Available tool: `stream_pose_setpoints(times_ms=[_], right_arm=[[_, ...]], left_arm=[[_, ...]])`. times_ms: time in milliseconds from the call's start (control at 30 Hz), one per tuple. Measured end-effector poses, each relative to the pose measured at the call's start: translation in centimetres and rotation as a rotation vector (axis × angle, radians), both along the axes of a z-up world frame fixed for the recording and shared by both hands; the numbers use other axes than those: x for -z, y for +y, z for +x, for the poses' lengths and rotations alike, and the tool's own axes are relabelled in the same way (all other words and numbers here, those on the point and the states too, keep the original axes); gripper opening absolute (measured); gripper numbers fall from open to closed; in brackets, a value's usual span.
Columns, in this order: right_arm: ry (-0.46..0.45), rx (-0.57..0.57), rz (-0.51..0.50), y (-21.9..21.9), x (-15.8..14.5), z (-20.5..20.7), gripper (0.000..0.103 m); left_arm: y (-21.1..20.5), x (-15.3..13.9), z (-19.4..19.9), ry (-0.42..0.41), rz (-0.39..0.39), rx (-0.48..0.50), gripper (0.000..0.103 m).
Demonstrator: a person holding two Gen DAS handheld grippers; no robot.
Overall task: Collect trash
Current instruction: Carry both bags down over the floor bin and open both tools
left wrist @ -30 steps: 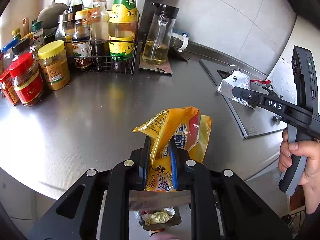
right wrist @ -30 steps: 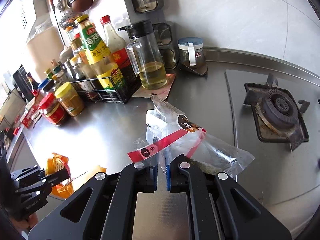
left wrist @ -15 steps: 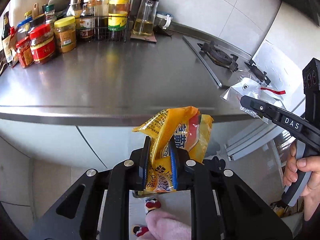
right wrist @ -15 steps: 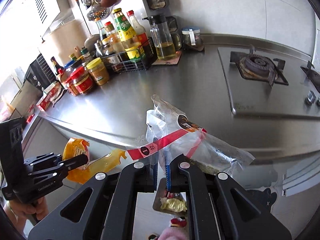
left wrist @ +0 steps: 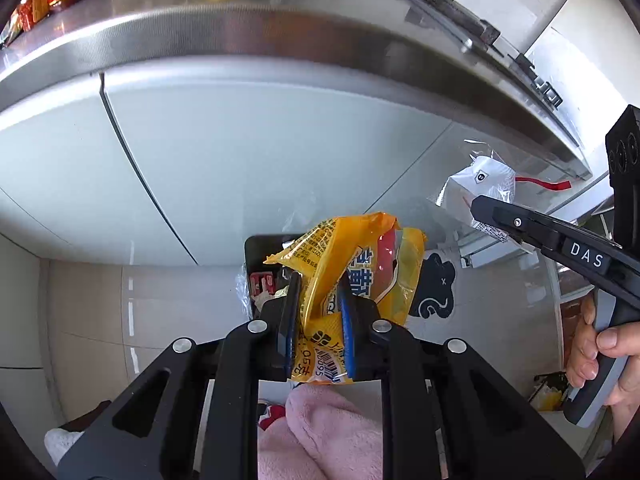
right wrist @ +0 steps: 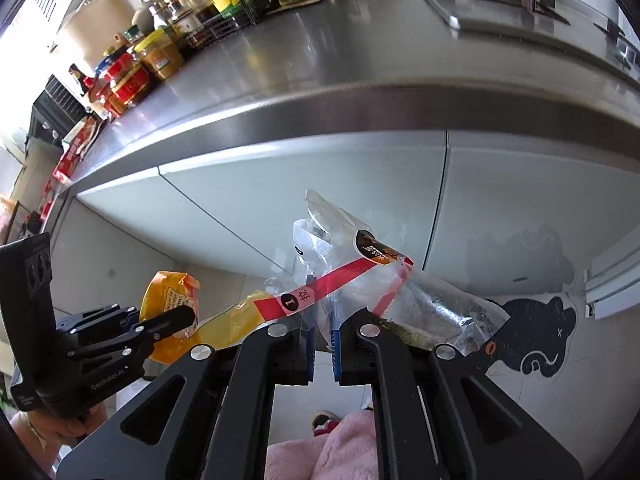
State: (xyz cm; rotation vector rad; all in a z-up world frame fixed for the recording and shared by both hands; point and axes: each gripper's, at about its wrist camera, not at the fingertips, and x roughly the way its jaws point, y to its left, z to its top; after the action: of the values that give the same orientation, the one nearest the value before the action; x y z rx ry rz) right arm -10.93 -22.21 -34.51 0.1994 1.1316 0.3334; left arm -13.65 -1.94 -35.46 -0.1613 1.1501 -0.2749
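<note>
My left gripper [left wrist: 318,300] is shut on a crumpled yellow snack wrapper [left wrist: 352,264], held in the air below the counter edge. It also shows in the right wrist view [right wrist: 172,304]. My right gripper [right wrist: 322,320] is shut on a clear plastic bag with a red strip [right wrist: 360,276], also seen in the left wrist view [left wrist: 480,188] to the right of the wrapper. A black trash bin [left wrist: 260,264] with scraps inside sits on the floor right under and behind the yellow wrapper, mostly hidden by it.
The steel counter edge [left wrist: 240,36] and white cabinet doors [left wrist: 240,152] are ahead. Jars and bottles [right wrist: 160,52] stand on the counter. A black cat-shaped floor mat [right wrist: 528,328] lies at the right. Pink slippers [left wrist: 328,432] are below the grippers.
Both grippers have dropped from counter height to below the counter edge with their trash still held. The bin on the floor has come into view under the left gripper.
</note>
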Motion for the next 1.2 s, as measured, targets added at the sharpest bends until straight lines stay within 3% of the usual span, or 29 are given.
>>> stream_pose_setpoints(times_ms=[300,633,900,1133,1200], right_arm=[[0.136,0.035,0.02,0.6,10.9,2.3,0.008],[0.286,0.052,0.058,2.7,21.1,5.5,0.008],[0.312,0.052,0.062,3.1,23.5,7.0,0.011],[0.333,0.059,0.063,3.1,23.9,7.9,0.012],[0.332,0.061,0.056,3.0,23.7,8.0,0.024]], left_arm=[[-1.3,11.8,1.9,0.129,0.03,0.002,0.016],[-3.0,21.4,4.5,0.226,0.028,0.02,0.016],[-2.4,24.0,5.8,0.248,0.029,0.005,0.019],[-2.0,24.2,6.7,0.254,0.011,0.0,0.035],[-2.0,24.0,6.8,0.253,0.009,0.0,0.041]])
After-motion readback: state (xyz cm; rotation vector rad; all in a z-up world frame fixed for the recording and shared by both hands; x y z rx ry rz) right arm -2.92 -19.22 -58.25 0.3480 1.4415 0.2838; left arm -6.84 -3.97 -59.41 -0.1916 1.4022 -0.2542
